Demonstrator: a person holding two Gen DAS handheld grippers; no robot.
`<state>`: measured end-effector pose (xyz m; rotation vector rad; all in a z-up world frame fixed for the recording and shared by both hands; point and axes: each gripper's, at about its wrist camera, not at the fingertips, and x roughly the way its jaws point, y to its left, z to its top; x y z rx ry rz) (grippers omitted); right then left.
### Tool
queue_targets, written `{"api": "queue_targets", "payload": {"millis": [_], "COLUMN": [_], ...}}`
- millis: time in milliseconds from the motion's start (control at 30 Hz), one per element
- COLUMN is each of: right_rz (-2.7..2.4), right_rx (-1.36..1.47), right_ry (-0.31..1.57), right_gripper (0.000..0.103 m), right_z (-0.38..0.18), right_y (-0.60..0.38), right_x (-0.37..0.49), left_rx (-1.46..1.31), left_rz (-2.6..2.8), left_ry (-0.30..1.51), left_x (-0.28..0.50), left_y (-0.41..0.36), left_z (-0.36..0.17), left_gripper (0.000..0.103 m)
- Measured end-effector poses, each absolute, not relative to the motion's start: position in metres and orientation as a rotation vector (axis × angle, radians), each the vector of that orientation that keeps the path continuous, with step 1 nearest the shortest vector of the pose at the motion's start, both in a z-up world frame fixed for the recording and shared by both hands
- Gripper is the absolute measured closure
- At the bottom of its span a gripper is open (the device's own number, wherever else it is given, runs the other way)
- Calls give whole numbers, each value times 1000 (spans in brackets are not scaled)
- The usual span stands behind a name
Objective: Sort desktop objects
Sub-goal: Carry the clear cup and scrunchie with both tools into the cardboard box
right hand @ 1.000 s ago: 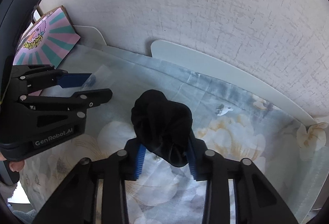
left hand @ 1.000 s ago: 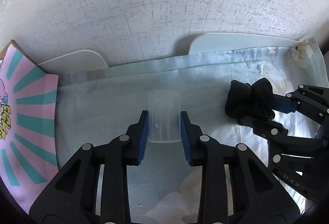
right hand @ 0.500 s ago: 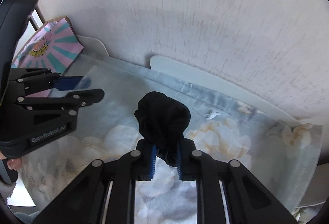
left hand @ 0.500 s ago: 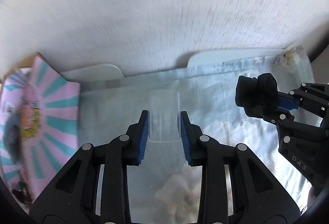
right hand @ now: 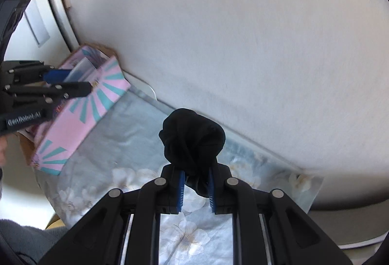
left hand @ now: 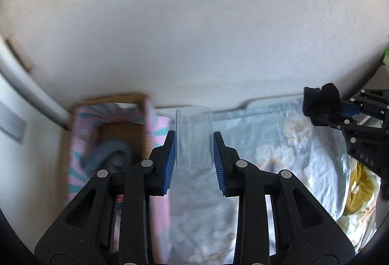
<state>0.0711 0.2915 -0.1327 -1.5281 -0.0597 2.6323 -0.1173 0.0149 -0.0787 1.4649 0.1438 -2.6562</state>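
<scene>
My left gripper (left hand: 193, 152) is shut on a clear plastic cup (left hand: 193, 137) and holds it upright in the air above the flowered cloth (left hand: 279, 150), just right of the pink and teal box (left hand: 109, 141). My right gripper (right hand: 195, 183) is shut on a balled black sock (right hand: 192, 141) and holds it above the cloth (right hand: 136, 133). In the left wrist view the sock (left hand: 319, 107) and right gripper (left hand: 340, 110) are at the far right. In the right wrist view the left gripper (right hand: 70, 82) with the cup (right hand: 82, 69) hangs over the box (right hand: 80, 116).
The open box holds a grey-blue rolled cloth (left hand: 109, 155). A pale textured wall (left hand: 194, 34) stands close behind the table. A white frame (right hand: 56, 9) runs up at the left. A yellow-flowered fabric (left hand: 359, 189) lies at the right edge.
Both grippers have risen and swung left. The box, earlier at the left edge, is now close under the cup and its inside shows. The right jaws have closed tighter on the sock.
</scene>
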Motion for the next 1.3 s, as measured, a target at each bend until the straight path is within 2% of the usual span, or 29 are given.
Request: {"api": "queue_targets", "payload": {"millis": [233, 467, 833, 1200, 1267, 1300], "right_rz": [2733, 2874, 2965, 2903, 2903, 2901], "right_rx": [-1502, -1551, -1837, -2001, -2041, -2059], "right_ry": [-160, -267, -418, -436, -419, -410], "right_gripper": [88, 88, 88, 88, 87, 79], "right_z": [-95, -89, -144, -172, -176, -176], "right_y": [245, 175, 63, 44, 42, 41], "right_x": [39, -4, -52, -58, -60, -60], "left_rx": [1394, 1354, 1443, 1463, 1472, 1498], "left_rz": [-2585, -2423, -2305, -2254, -2265, -2262], "left_ry": [206, 342, 490, 574, 602, 622], "left_x": [-75, -25, 32, 38, 37, 33], "left_y": [-48, -105, -126, -128, -129, -130], "left_z": [-53, -72, -127, -154, -156, -162], "left_gripper": [76, 76, 76, 76, 73, 57]}}
